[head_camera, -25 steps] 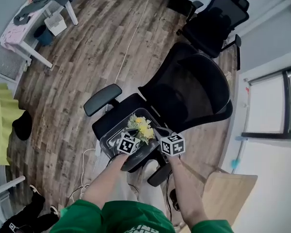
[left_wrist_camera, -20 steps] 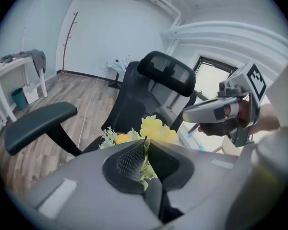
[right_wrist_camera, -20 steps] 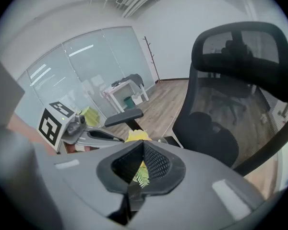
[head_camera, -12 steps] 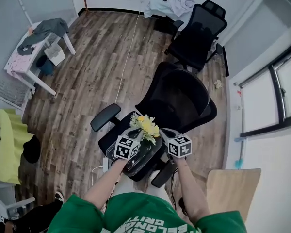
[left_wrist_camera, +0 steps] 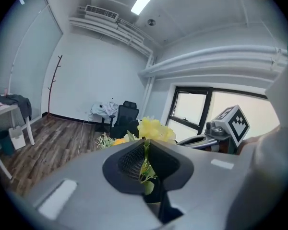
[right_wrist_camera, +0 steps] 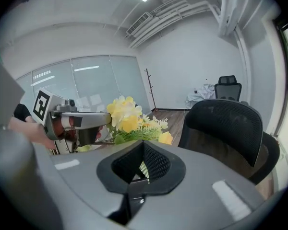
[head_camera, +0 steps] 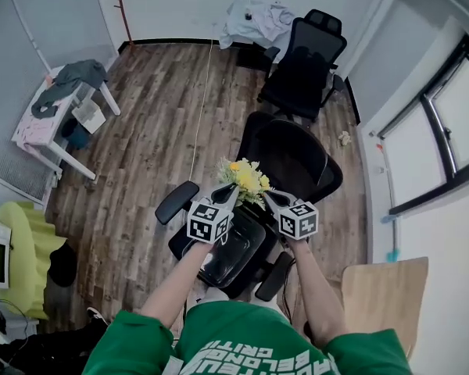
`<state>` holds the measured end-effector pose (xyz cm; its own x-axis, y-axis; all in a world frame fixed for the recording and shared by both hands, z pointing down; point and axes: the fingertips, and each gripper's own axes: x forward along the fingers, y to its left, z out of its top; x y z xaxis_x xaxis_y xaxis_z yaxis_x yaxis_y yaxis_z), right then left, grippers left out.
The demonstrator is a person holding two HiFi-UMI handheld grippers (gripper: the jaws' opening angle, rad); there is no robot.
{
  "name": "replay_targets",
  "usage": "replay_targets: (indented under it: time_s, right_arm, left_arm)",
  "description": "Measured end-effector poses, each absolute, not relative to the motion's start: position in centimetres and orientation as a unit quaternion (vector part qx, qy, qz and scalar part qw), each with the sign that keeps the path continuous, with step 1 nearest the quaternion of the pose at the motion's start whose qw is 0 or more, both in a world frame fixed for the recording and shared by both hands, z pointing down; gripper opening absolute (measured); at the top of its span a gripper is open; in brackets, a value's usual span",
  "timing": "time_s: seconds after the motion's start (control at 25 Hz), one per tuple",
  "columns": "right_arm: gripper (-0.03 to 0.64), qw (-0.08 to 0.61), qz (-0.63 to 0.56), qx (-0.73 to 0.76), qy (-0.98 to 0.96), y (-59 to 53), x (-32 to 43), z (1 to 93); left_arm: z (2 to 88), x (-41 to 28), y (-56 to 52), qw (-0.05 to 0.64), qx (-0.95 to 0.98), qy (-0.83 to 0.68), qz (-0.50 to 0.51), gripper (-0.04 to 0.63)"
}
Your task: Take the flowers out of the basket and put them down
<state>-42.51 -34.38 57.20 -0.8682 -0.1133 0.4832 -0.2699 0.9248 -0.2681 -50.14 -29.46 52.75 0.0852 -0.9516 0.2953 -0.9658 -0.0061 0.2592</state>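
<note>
A bunch of yellow and white flowers (head_camera: 247,178) hangs in the air above the seat of a black office chair (head_camera: 297,158). My left gripper (head_camera: 231,192) is shut on its stems from the left, and my right gripper (head_camera: 268,197) from the right. In the left gripper view a green stem (left_wrist_camera: 145,166) sits between the pads of the left gripper (left_wrist_camera: 145,147), with the yellow flowers (left_wrist_camera: 156,129) above. In the right gripper view a pale stem (right_wrist_camera: 143,169) is pinched in the right gripper (right_wrist_camera: 143,150), below the flowers (right_wrist_camera: 127,119). The clear basket (head_camera: 209,267) rests on the seat below.
A second black chair (head_camera: 305,61) stands further back with cloth behind it. A white table (head_camera: 51,127) with clothes is at the left. A wooden desk corner (head_camera: 383,295) is at the lower right. A cable (head_camera: 199,100) runs over the wood floor.
Both grippers have risen with the flowers, which were low in the basket and now hang well above it. The head camera has tipped up towards the far wall.
</note>
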Motion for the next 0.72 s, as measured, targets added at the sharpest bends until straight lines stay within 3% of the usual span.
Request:
replay_targets:
  time_s: [0.44, 0.72]
  right_arm:
    - [0.006, 0.211, 0.148, 0.134, -0.957, -33.8, -42.1, 54.9]
    - [0.006, 0.195, 0.155, 0.193, -0.949, -34.3, -38.1, 53.7]
  left_arm:
    - [50.4, -49.7, -30.3, 0.171, 0.74, -0.65, 0.024, 0.041]
    - [49.3, -46.5, -31.9, 0.165, 0.779, -0.604, 0.036, 0.041]
